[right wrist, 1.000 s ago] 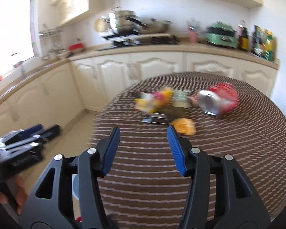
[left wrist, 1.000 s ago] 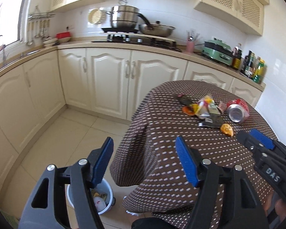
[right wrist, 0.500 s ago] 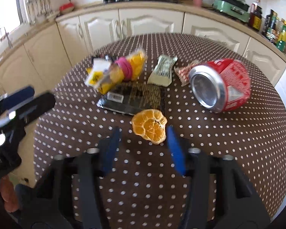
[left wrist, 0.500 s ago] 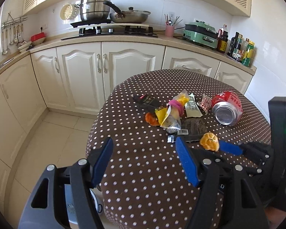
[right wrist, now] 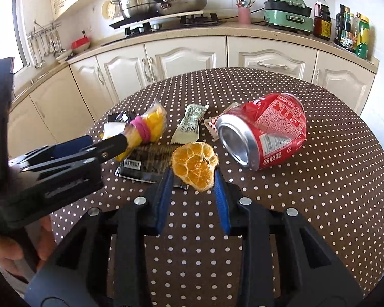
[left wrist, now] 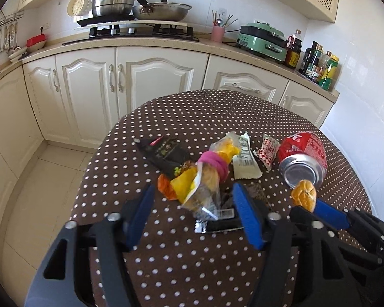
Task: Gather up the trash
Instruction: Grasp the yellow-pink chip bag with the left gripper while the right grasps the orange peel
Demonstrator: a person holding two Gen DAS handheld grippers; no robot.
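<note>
On the brown dotted tablecloth (left wrist: 192, 268) lies a heap of trash. My left gripper (left wrist: 194, 212) hangs over it. Its jaws are closing around a clear bag of yellow scraps with a pink band (left wrist: 207, 176), and the pads stand clear of the bag. My right gripper (right wrist: 193, 192) is shut on an orange peel (right wrist: 194, 165), seen from the side as the peel (left wrist: 304, 195). A crushed red can (right wrist: 266, 128) lies just beyond it. A green-white wrapper (right wrist: 192, 122), a red checked wrapper (left wrist: 267, 151) and a black barcoded wrapper (right wrist: 146, 163) lie between.
Another black packet (left wrist: 163, 151) lies at the heap's far left. Cream cabinets (left wrist: 140, 81) and a counter with a stove, pots and bottles (left wrist: 320, 66) ring the table. Tiled floor (left wrist: 46, 179) drops off to the left. A hand (right wrist: 2, 250) holds the left gripper.
The left gripper swung from over the floor bin onto the table and up to the bag, its jaws narrowing. The right gripper moved forward to the peel and its jaws came in on it.
</note>
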